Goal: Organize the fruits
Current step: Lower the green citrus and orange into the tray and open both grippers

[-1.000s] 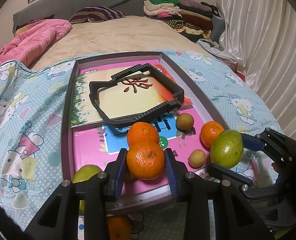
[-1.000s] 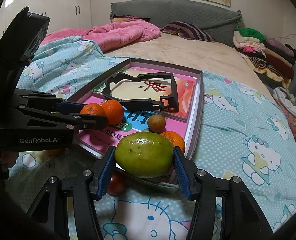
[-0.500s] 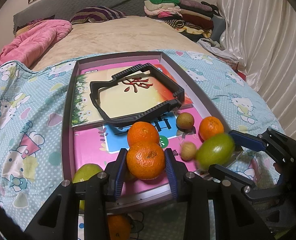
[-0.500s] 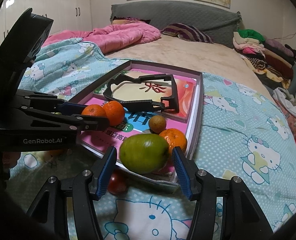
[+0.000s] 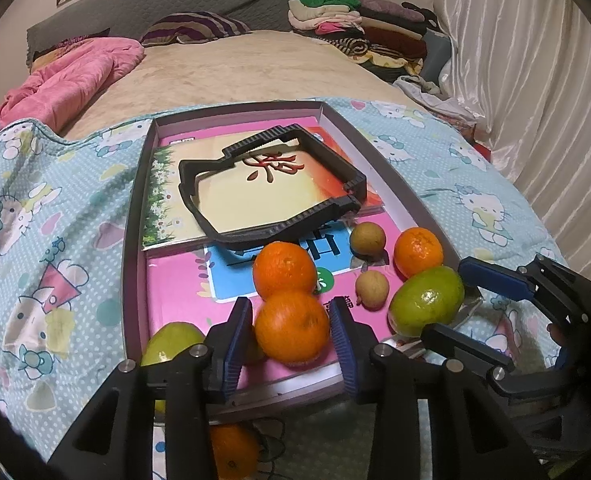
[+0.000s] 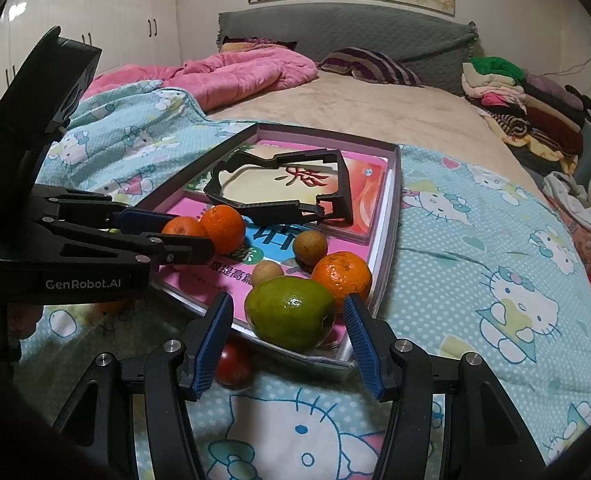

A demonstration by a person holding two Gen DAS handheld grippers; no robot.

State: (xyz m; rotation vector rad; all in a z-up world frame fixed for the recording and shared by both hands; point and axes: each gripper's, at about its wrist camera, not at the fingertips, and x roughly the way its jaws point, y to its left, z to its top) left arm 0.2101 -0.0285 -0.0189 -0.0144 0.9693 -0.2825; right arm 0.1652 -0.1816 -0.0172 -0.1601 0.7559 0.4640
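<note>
Bed tray (image 5: 133,240): green fruit (image 6: 289,314) between parted right tool (image 6: 289,344).

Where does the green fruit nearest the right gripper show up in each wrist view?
Left wrist: green fruit at lower right, on the tray's near right corner, between the right gripper's open jaws.
Right wrist: bottom centre, between the same jaws, apart from both pads.
Shared landmark: the black frame lying farther back in the tray.
</note>
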